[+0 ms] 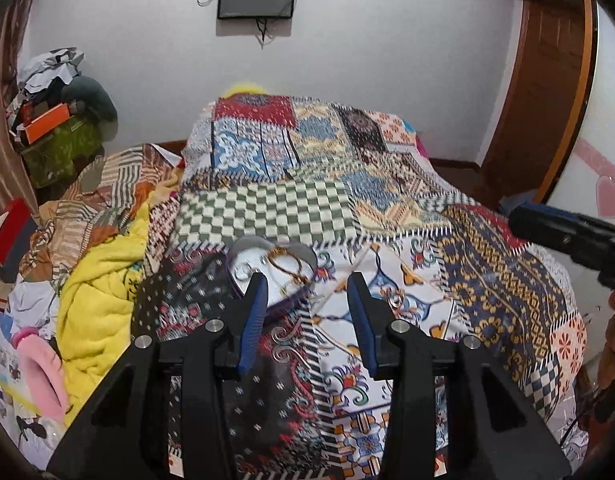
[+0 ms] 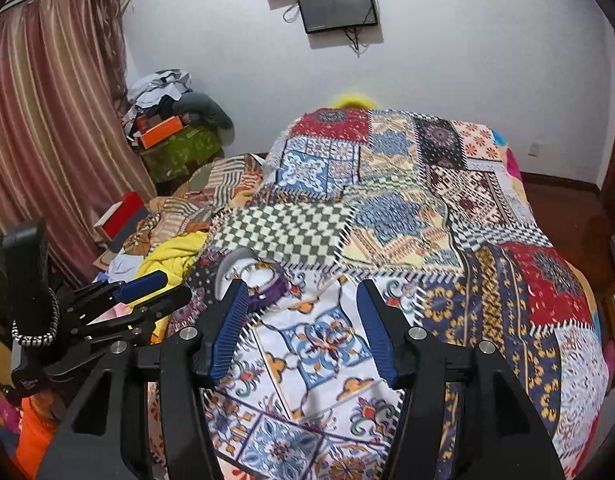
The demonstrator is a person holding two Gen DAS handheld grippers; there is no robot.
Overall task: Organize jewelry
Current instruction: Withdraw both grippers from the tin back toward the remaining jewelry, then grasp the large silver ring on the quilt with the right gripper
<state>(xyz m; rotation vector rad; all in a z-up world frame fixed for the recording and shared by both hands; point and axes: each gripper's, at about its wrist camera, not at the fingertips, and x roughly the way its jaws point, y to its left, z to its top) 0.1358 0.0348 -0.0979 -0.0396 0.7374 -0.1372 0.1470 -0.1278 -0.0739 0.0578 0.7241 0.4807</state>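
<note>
Both grippers, left (image 1: 307, 292) and right (image 2: 301, 300), hover with jaws spread wide and hold nothing above the patchwork quilt (image 1: 407, 216). Ahead lies a heart-shaped purple jewelry box (image 1: 267, 268), lid off, holding a gold beaded necklace (image 1: 287, 266).

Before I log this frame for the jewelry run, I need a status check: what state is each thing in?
left gripper: open, empty, hovering above the quilt
right gripper: open, empty
heart-shaped jewelry box: open, lid off, resting on the bed
gold necklace: lying loose inside the box
patchwork quilt: spread over the bed
wall screen: off, dark
</note>
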